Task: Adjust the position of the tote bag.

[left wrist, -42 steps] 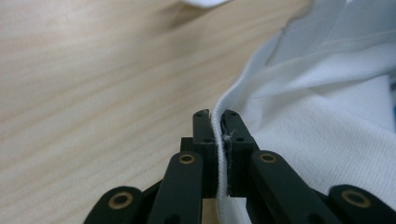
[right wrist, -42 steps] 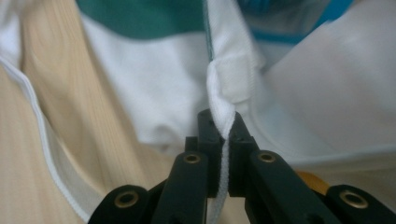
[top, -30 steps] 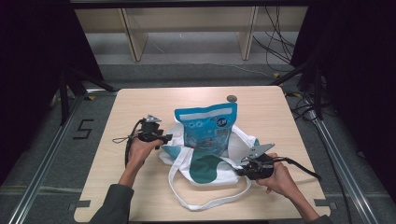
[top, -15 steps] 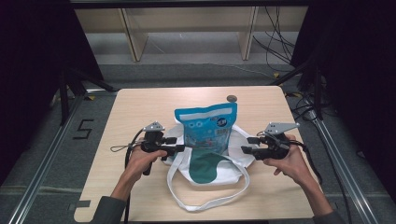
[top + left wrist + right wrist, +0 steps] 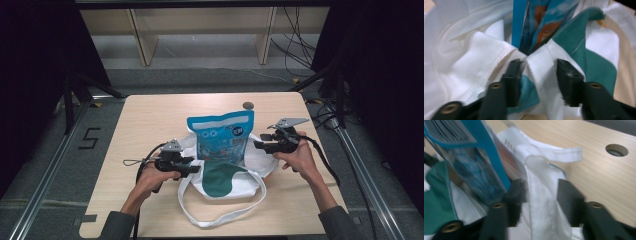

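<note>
A white cloth tote bag (image 5: 252, 172) with a green patch (image 5: 218, 177) lies on the wooden table (image 5: 150, 120), and a blue snack pouch (image 5: 221, 136) stands in its mouth. My left gripper (image 5: 196, 168) is at the bag's left rim. Its jaws have just been closing and stand open around a white fold of cloth (image 5: 541, 65) in the left gripper view (image 5: 537, 72). My right gripper (image 5: 256, 145) is at the bag's right rim. Its jaws have also been closing and stand open around a white fold (image 5: 540, 190), close beside the pouch (image 5: 477, 167).
The bag's long white handle (image 5: 225, 220) loops toward the table's near edge. A round hole (image 5: 248, 105) sits in the tabletop behind the pouch. Wooden shelving legs (image 5: 142, 40) and cables stand on the floor beyond the table.
The right gripper rose and moved away from me to the bag's right rim. The left gripper slid nearer and right to the bag's left rim. The pouch stands more upright.
</note>
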The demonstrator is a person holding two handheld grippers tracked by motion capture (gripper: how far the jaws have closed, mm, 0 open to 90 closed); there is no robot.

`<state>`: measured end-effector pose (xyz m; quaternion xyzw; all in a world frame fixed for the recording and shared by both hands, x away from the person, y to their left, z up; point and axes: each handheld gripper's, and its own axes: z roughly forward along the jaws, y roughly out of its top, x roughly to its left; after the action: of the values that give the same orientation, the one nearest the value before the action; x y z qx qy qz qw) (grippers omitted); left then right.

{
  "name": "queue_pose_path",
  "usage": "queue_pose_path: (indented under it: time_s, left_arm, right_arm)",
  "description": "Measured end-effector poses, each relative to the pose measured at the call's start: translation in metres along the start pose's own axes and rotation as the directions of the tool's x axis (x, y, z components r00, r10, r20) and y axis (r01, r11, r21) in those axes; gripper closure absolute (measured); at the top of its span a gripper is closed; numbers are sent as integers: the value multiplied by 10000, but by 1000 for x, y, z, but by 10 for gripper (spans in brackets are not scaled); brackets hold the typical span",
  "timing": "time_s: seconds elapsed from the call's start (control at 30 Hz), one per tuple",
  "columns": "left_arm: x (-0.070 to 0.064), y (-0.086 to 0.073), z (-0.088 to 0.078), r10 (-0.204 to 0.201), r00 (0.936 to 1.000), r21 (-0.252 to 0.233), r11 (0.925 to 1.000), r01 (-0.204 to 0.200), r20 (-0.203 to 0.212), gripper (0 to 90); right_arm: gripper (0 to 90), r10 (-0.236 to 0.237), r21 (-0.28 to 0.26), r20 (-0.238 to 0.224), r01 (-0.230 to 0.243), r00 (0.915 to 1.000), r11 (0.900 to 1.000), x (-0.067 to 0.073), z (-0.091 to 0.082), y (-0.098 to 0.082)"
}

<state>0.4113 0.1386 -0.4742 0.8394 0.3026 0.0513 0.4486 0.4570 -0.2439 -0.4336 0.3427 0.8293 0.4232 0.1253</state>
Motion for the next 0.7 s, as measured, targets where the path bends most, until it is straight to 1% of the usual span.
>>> queue_pose_path:
  time_s: [0.03, 0.07, 0.1, 0.13, 0.17, 0.2, 0.23, 0.27, 0.3, 0.33, 0.37, 0.4, 0.43, 0.47, 0.5, 0.53, 0.57, 0.6, 0.63, 0.67, 0.7]
  left_arm:
    - [-1, -1, 0, 160, 9998, 71, 9998, -159, -127, 655]
    - [-2, -2, -1, 351, 9993, 153, 9993, -349, -118, 676]
    - [-3, -3, 0, 479, 9988, 152, 9987, -478, -79, 707]
    - [-5, -4, -1, 666, 9978, 252, 9975, -665, -37, 743]
    - [-6, -5, -1, 883, 9961, 398, 9953, -883, 21, 778]
    - [-8, -7, -1, 1090, 9940, 557, 9924, -1094, 98, 807]
    - [-10, -9, 0, 1327, 9911, 778, 9881, -1329, 73, 819]
    - [-12, -13, 2, 1480, 9889, 962, 9842, -1487, 151, 826]
    - [-13, -17, 3, 1825, 9831, 1368, 9737, -1824, 124, 829]
    - [-14, -22, 5, 1969, 9800, 1536, 9679, -1989, 282, 830]
    - [-15, -27, 8, 1774, 9835, 1562, 9711, -1807, 352, 831]
    - [-13, -31, 9, 1760, 9836, 1571, 9710, -1800, 391, 832]
    - [-14, -33, 10, 1494, 9882, 1511, 9767, -1527, 326, 832]
    - [-13, -34, 11, 1485, 9883, 1563, 9759, -1521, 342, 833]
    - [-14, -34, 12, 1527, 9876, 1593, 9748, -1564, 354, 834]
    - [-15, -34, 13, 1588, 9867, 1625, 9733, -1623, 344, 834]
    - [-17, -33, 12, 1825, 9830, 1762, 9671, -1833, 207, 833]
    - [-18, -30, 9, 1966, 9803, 1949, 9610, -1962, 177, 828]
    - [-20, -28, 8, 1856, 9826, 1902, 9645, -1833, 60, 814]
    - [-21, -25, 5, 1916, 9815, 1895, 9637, -1880, -8, 788]
    - [-22, -22, 1, 1838, 9829, 1713, 9688, -1790, -126, 758]
  right_arm:
    - [729, -172, 44, 176, 171, 9997, 9998, 0, 3, 0]
    - [805, -253, 4, 346, 253, 9991, 9997, -2, 4, 1]
    - [848, -303, -103, 469, 308, 9984, 9995, -5, 5, 2]
    - [870, -260, -244, 695, 277, 9972, 9993, -8, 7, 3]
    - [881, -148, -82, 864, 155, 9962, 9998, -11, 8, 3]
    - [885, -82, -107, 1216, 96, 9925, 9999, -13, 13, 3]
    - [887, 1, 23, 1443, -4, 9895, 10000, -16, 19, 1]
    - [888, -29, 289, 1684, -20, 9857, 9996, -20, 24, 0]
    - [888, -31, 539, 1873, -71, 9823, 9985, -23, 32, -3]
    - [889, -118, 762, 2043, -39, 9788, 9971, -28, 39, -7]
    - [888, 43, 992, 2148, -262, 9766, 9947, -31, 46, -11]
    - [888, 42, 1164, 2148, -299, 9766, 9928, -36, 52, -14]
    - [889, 225, 975, 2206, -450, 9751, 9942, -38, 60, -18]
    - [889, 291, 1324, 2105, -580, 9772, 9895, -40, 60, -19]
    - [888, 130, 1260, 2162, -411, 9763, 9912, -41, 64, -21]
    - [888, 249, 1232, 2185, -529, 9755, 9910, -40, 65, -21]
    - [888, 41, 1522, 2192, -383, 9757, 9876, -40, 64, -21]
    - [888, 224, 1472, 2223, -563, 9747, 9875, -37, 64, -21]
    - [884, -37, 1428, 2246, -292, 9744, 9893, -37, 63, -21]
    - [870, 122, 1262, 2238, -414, 9746, 9911, -36, 59, -19]
    - [828, 415, 899, 2134, -619, 9761, 9940, -36, 55, -17]
